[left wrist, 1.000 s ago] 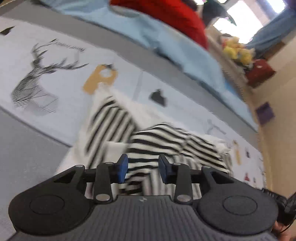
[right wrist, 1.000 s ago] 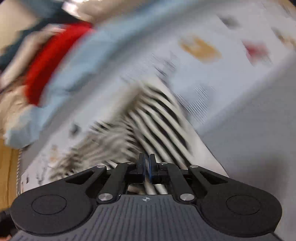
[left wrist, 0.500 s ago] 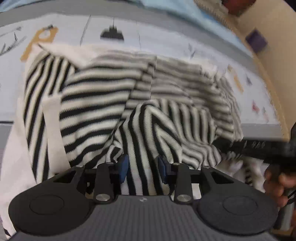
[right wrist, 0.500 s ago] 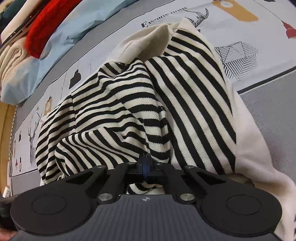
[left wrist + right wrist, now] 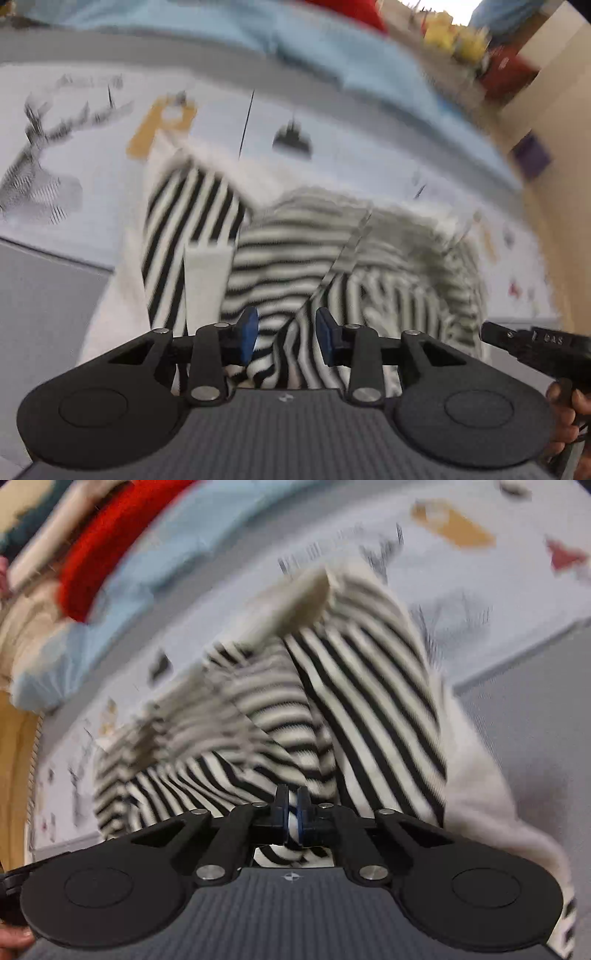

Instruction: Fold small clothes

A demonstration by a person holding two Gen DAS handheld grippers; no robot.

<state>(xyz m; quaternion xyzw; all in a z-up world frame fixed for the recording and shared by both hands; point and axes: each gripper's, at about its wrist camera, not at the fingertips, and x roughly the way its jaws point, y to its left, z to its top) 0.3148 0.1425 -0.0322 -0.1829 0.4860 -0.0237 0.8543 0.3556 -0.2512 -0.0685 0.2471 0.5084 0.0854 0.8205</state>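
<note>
A black-and-white striped top with cream trim (image 5: pixel 303 258) lies bunched on the printed mat (image 5: pixel 92 122); it also shows in the right wrist view (image 5: pixel 332 701). My left gripper (image 5: pixel 284 334) is open, its blue pads either side of a raised fold of the stripes, gripping nothing. My right gripper (image 5: pixel 291 814) is shut on a fold of the striped top at its near edge. The right gripper's body shows at the right edge of the left wrist view (image 5: pixel 535 343). Both views are motion-blurred.
A light blue blanket (image 5: pixel 314 55) and a red garment (image 5: pixel 110 554) lie at the back of the bed. Grey bedding (image 5: pixel 535 720) borders the mat. Yellow toys (image 5: pixel 454 37) and a wooden wall (image 5: pixel 554 110) stand far right.
Both grippers have pulled back and tilted up from the top, so more mat shows. The left stays open, the right stays shut on the fabric.
</note>
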